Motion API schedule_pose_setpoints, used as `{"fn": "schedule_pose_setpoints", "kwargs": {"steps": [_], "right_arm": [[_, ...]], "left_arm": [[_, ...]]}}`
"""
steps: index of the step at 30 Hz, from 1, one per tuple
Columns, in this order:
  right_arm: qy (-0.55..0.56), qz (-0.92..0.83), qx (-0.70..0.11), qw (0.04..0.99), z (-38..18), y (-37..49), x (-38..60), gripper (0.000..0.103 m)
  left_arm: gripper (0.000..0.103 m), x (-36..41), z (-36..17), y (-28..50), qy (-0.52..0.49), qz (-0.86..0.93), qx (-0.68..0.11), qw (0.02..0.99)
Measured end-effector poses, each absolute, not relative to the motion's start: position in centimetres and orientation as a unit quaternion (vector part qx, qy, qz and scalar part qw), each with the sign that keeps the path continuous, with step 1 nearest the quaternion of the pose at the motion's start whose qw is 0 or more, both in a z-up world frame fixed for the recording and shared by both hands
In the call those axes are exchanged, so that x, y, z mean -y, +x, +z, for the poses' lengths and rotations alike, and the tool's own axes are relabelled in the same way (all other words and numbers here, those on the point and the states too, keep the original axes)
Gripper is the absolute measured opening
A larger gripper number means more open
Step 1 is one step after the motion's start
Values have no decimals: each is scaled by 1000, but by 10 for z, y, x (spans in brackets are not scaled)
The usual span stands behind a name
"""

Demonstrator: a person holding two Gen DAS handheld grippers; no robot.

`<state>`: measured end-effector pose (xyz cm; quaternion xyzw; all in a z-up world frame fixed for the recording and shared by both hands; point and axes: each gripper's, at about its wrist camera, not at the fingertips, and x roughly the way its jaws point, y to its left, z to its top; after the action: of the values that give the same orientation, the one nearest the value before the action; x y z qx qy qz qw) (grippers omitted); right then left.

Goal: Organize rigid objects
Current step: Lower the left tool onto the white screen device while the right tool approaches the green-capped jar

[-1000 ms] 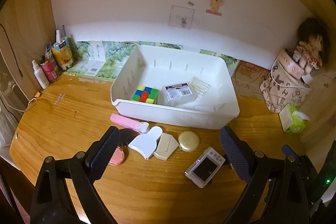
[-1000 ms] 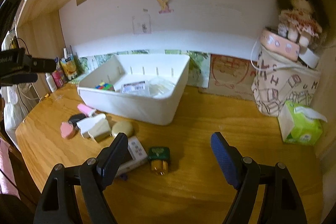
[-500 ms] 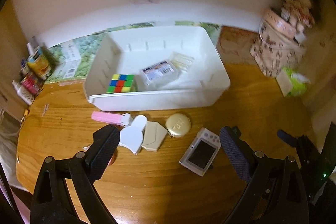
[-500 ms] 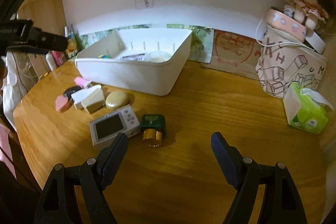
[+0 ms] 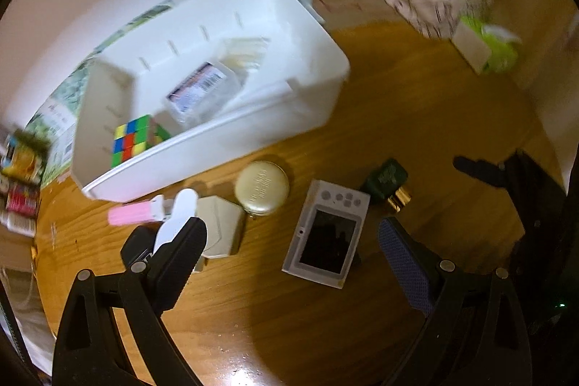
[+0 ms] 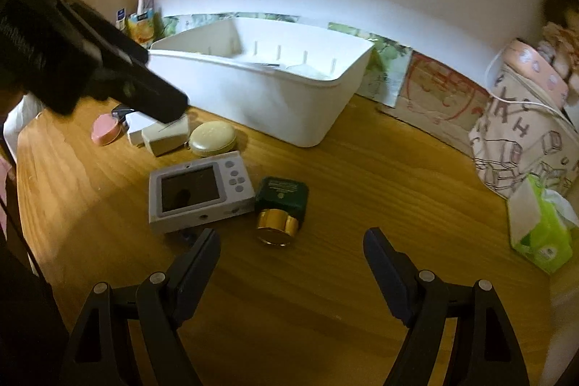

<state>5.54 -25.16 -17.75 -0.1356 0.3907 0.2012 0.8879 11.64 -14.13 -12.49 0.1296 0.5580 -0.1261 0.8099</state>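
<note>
Both grippers hang open and empty over the wooden worktop (image 6: 325, 295). The left gripper (image 5: 293, 252) points steeply down with the small white camera (image 5: 327, 234) lying flat between its spread jaws, untouched; the right gripper (image 6: 291, 255) sits just short of the green gold-capped bottle (image 6: 282, 205). The camera looks stiff, light and smooth, its screen probably fragile, so I'd pinch it across the short sides of the casing. The bottle lies just beside it, and the gold compact (image 5: 261, 187) and beige box (image 5: 220, 230) crowd the other side. The white bin (image 5: 202, 147), already holding a puzzle cube (image 5: 132, 140), stands beyond, toward the worktop's back edge.
</note>
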Motion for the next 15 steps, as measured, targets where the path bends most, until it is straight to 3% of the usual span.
{"fn": "schedule_pose_setpoints", "kwargs": {"steps": [15], "right_arm": [[-146, 220, -419, 869, -200, 75, 243, 82]], "left_arm": [[97, 160, -184, 138, 151, -151, -650, 729]]}}
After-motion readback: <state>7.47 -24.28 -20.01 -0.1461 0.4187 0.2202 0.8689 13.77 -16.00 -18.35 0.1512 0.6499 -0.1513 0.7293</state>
